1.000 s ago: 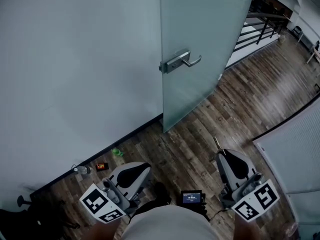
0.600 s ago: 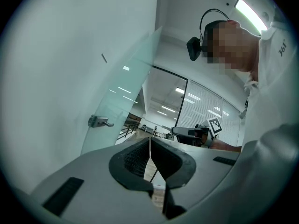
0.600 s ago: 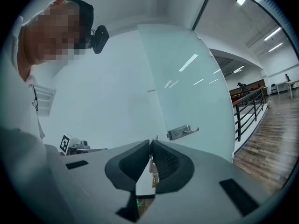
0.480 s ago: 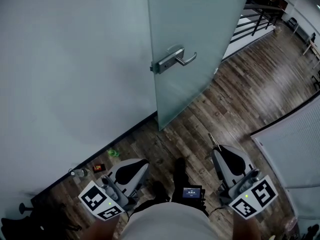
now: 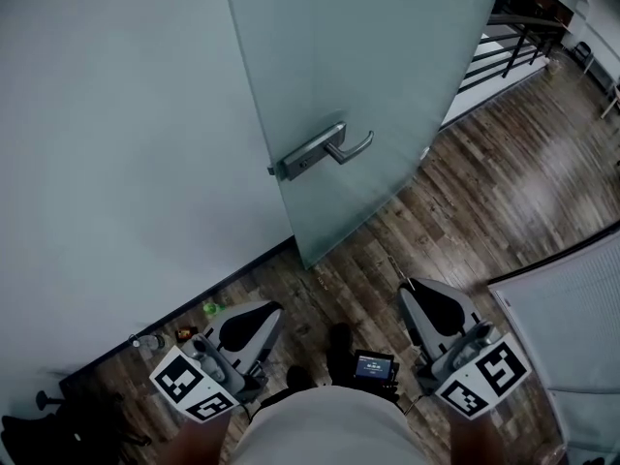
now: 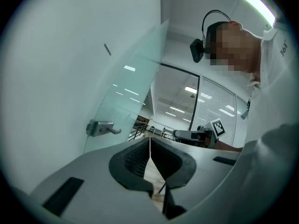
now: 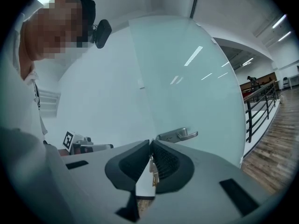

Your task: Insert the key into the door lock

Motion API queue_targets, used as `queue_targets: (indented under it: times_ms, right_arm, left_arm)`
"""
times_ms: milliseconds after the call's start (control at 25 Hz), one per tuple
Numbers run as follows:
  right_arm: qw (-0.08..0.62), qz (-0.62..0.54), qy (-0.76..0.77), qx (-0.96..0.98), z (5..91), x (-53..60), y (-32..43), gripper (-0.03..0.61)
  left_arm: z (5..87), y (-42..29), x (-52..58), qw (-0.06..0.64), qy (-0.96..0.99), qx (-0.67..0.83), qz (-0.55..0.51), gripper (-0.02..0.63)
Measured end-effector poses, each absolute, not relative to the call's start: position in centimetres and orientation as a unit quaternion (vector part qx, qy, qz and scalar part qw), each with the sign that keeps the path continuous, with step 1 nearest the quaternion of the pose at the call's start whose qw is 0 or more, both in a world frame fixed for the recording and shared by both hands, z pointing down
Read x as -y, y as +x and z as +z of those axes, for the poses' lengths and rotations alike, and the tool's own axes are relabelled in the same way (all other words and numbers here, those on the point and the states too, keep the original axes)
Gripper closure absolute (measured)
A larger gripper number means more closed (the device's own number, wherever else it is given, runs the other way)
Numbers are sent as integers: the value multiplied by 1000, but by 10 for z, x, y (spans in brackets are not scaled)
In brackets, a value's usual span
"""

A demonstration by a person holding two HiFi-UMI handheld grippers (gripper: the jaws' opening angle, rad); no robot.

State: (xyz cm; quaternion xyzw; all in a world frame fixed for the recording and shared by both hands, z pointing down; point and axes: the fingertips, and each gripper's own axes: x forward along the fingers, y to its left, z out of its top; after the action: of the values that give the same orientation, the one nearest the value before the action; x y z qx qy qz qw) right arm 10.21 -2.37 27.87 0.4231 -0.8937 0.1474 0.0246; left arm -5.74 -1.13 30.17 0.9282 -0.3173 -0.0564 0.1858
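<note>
- Right claw (image 7: 150, 143) pinched on small metal key (image 7: 153, 171), well apart from frosted glass door (image 5: 378, 56).
- Left claw (image 6: 150, 143) closed, empty.
- Silver lever handle (image 5: 320, 151) near door's left edge.
- Small clutter (image 5: 210, 308) on wooden floor (image 5: 484, 192) at wall base.

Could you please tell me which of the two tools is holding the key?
The right tool: a key sits pinched between its jaws, while the left tool is shut on nothing.

The person holds both grippers low before the torso (image 5: 325, 434), below the door handle (image 5: 325, 151) and pointing roughly level toward it. The left gripper (image 5: 263, 310) has its jaws pressed together, empty. The right gripper (image 5: 407, 289) is clamped on a small key (image 7: 152, 171).
</note>
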Motion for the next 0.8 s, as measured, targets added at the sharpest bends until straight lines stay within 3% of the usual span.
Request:
queue_targets:
  times_ms: [320, 800]
  right_arm:
    - [34, 153, 398, 904, 283, 66, 129, 546]
    - [33, 157, 387, 908, 282, 99, 118, 546]
  left_arm:
    - [304, -26, 50, 189, 920, 338, -53, 595]
    - [301, -42, 77, 193, 915, 350, -47, 595]
